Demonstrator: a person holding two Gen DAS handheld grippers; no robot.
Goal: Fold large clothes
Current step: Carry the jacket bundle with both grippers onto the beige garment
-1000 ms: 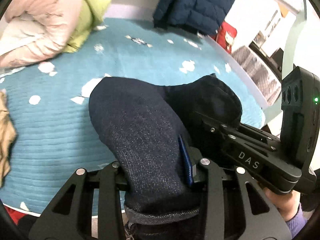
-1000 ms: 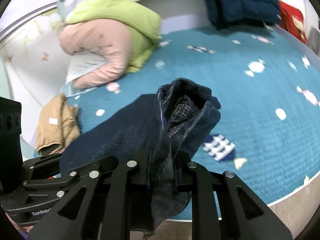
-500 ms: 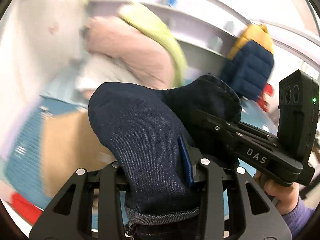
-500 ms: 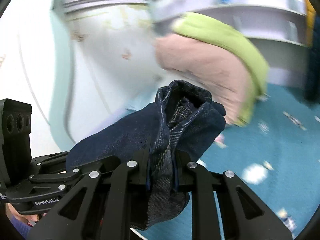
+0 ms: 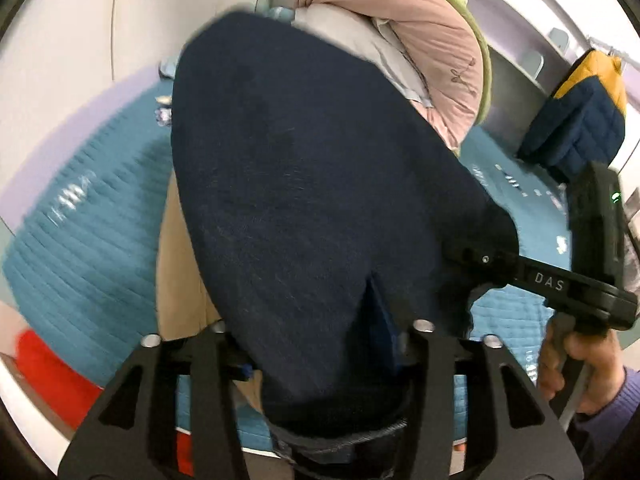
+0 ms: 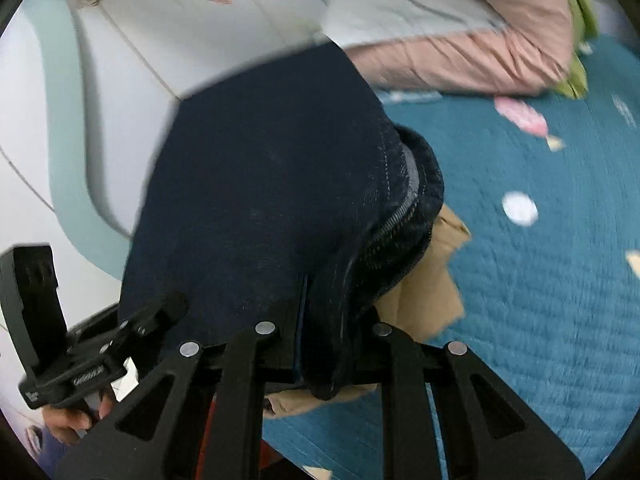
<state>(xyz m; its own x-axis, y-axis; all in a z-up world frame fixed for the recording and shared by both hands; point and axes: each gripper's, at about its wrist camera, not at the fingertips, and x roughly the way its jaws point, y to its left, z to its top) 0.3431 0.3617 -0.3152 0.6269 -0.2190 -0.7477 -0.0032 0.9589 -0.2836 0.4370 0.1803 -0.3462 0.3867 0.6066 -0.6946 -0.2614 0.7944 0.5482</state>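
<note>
Dark denim jeans, folded, held over a teal bed cover above tan trousers. Left claw: jaws opening, denim between them, whether pads press cannot be told. Right claw: nearly closed, clamped on the jeans' zipper edge; pink quilt behind.

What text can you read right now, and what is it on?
"DAS": white letters on the right gripper, seen from the left wrist.
White lettering on the left gripper, seen from the right wrist: too blurred to read.
Nothing readable on the jeans or bedspread.
</note>
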